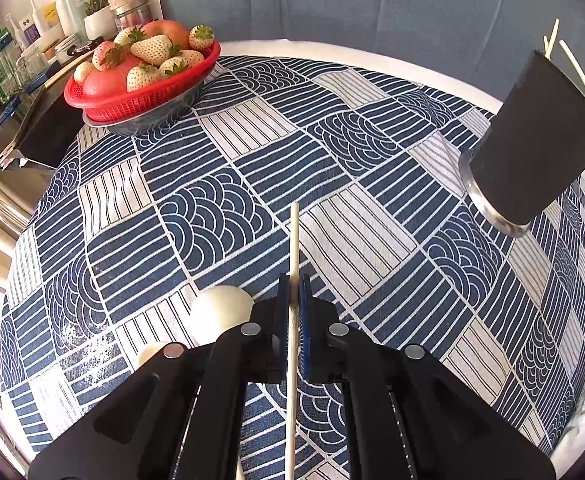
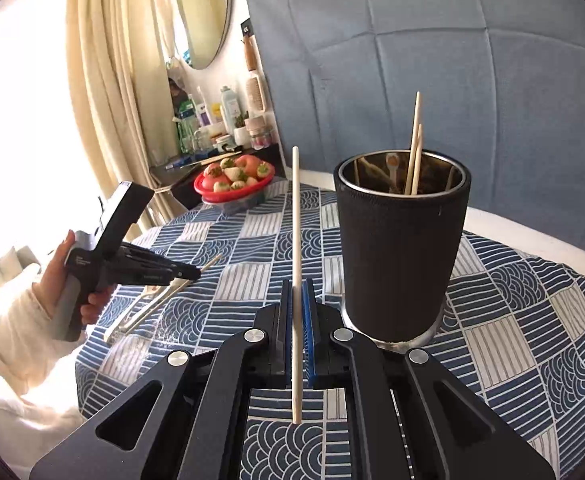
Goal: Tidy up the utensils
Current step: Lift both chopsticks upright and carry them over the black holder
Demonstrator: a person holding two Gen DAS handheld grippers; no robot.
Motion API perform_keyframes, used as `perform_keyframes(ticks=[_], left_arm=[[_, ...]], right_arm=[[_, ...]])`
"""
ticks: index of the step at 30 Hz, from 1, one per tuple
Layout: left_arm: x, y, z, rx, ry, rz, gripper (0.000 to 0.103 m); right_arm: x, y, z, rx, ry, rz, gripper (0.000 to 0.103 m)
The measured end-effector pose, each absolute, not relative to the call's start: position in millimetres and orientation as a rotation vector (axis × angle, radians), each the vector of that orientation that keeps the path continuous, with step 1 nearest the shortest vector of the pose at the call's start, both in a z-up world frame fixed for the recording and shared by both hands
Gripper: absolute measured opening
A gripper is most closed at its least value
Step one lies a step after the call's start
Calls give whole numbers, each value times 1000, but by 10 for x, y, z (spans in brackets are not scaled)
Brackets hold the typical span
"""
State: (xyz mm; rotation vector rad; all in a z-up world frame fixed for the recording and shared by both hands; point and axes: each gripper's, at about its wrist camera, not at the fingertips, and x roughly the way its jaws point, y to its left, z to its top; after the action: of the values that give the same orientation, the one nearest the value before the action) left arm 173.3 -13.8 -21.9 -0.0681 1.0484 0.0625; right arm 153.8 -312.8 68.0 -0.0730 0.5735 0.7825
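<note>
Your left gripper [image 1: 292, 304] was clamped on a chopstick [image 1: 292, 320], angled steeply down over the counter [image 1: 252, 152], the black holder [image 1: 532, 140] well off to its right. Your right gripper [image 2: 297, 304] pinched another chopstick [image 2: 295, 280] upright, long axis vertical, the holder [image 2: 400, 260] just beside it, right and nearer.
</note>
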Motion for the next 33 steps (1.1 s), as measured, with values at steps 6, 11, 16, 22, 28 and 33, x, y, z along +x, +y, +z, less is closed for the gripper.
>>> perform_keyframes(ticks=[6,11,16,22,28,33], left_arm=[[1873,-62,-47,-92,1014,41,4],[1954,-33,154,-98,977,16,4],[2069,17,400,-133,930,-7,5],[2213,-46,797,-110,839,-45,5],[2356,-130,1218,-75,737,-91,5],[2418,-180,1494,-46,667,-137,5]], right_arm=[[1537,-3201,996,-91,542,741,5],[1592,-3181,1208,-86,515,722,5],[1658,-3189,1335,-57,489,670,5],[1758,-3246,1459,-5,457,610,5],[1827,-3333,1548,63,396,543,5],[1901,-3386,1588,133,347,519,5]])
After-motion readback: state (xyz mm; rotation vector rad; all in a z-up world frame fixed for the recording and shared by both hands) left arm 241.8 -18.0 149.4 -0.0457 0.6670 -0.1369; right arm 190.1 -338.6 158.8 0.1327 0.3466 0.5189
